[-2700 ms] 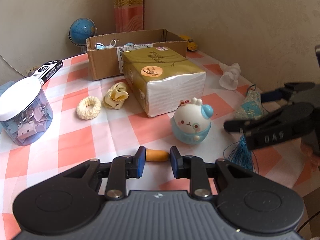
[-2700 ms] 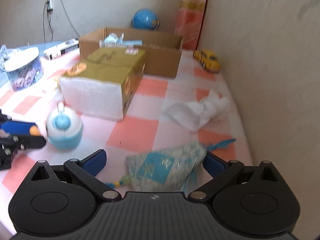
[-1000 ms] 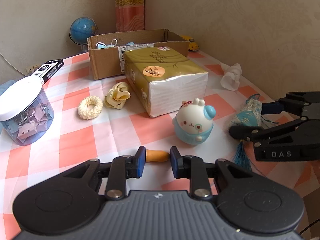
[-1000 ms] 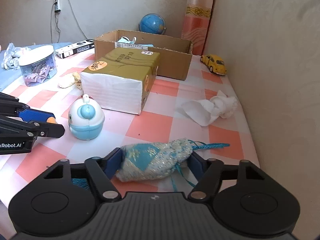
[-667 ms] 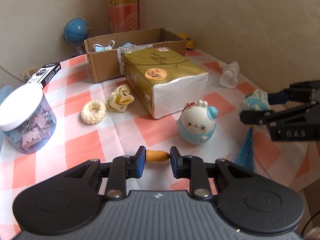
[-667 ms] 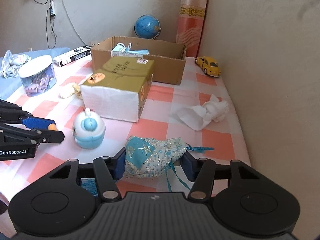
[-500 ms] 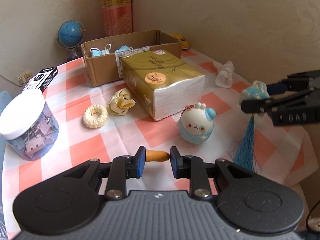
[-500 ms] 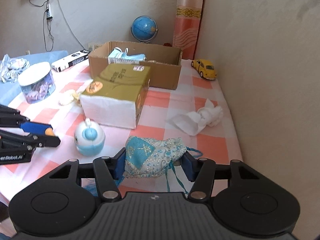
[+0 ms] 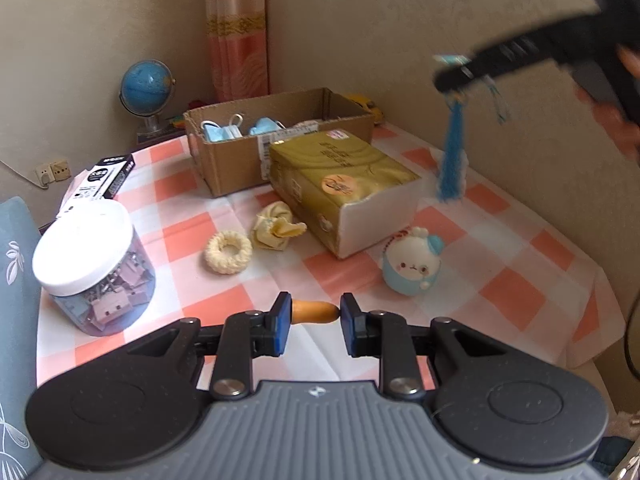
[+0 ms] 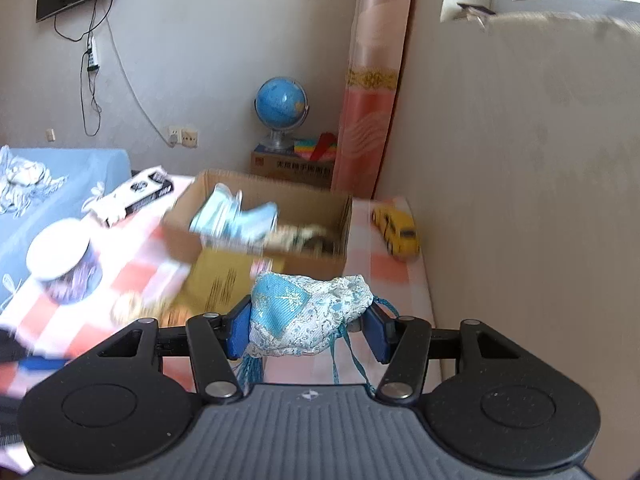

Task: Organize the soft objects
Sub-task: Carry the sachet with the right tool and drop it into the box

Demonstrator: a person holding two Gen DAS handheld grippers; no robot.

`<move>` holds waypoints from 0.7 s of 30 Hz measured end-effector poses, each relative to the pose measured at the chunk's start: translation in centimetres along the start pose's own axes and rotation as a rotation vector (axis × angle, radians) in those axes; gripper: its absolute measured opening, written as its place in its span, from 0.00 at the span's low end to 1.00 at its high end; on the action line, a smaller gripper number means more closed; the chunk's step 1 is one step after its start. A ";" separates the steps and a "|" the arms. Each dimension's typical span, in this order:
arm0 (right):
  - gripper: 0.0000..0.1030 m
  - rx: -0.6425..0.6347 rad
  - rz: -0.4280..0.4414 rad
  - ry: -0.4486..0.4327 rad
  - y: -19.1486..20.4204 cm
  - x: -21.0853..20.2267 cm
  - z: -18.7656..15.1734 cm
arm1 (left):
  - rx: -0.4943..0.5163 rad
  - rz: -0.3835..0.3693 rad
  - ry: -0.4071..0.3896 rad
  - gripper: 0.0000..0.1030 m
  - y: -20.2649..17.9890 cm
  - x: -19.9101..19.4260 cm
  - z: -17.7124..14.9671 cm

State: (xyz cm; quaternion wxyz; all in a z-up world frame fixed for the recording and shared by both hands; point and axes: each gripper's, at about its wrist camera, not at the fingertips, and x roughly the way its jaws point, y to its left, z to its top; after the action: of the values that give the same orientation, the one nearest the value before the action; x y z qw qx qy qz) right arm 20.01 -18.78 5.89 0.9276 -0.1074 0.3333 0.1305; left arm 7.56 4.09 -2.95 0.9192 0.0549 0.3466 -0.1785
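The step in hand looks like carrying the pouch to the box and dropping it in with the masks already there. To do it well, the right gripper should travel clear over the tissue pack and stop above the open middle of the box, not its near wall, before letting go. The tassel hangs well below the pouch, so it should be lowered inside the walls first, or it may drape over the rim.

The right fingers pinch the pouch from both sides, squeezing the fabric; it bulges forward and up past the tips, with cords trailing below. It is in the air, short of the box and above the pack.

The left gripper has its fingers pressed on the two ends of a small orange piece, held low over the worktop, near the bunny toy. It should wait until the box is free.
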 end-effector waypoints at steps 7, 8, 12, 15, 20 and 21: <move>0.59 0.048 -0.010 0.007 -0.8 4.6 7.2 | -0.047 0.005 -0.020 0.24 1.0 0.0 0.1; 0.59 0.060 -0.012 0.013 -0.8 5.3 8.2 | -0.051 0.005 -0.019 0.24 1.1 0.1 0.1; 0.59 0.129 -0.001 0.030 -0.8 8.1 11.4 | -0.078 0.008 -0.016 0.24 1.6 0.3 0.0; 0.59 0.198 0.013 0.056 -0.9 10.4 13.3 | -0.089 0.018 -0.016 0.24 1.9 0.4 -0.1; 0.59 0.340 0.064 0.133 -1.1 14.5 14.8 | -0.115 0.029 -0.008 0.24 2.4 0.6 -0.3; 0.59 0.366 0.069 0.149 -1.0 15.2 14.9 | -0.118 0.032 -0.009 0.24 2.5 0.6 -0.4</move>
State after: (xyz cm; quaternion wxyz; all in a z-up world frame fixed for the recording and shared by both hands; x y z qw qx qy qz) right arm 40.39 -12.93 7.43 0.8993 0.0650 0.4228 0.0913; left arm 8.64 6.28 -3.69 0.9250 0.0052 0.3517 -0.1434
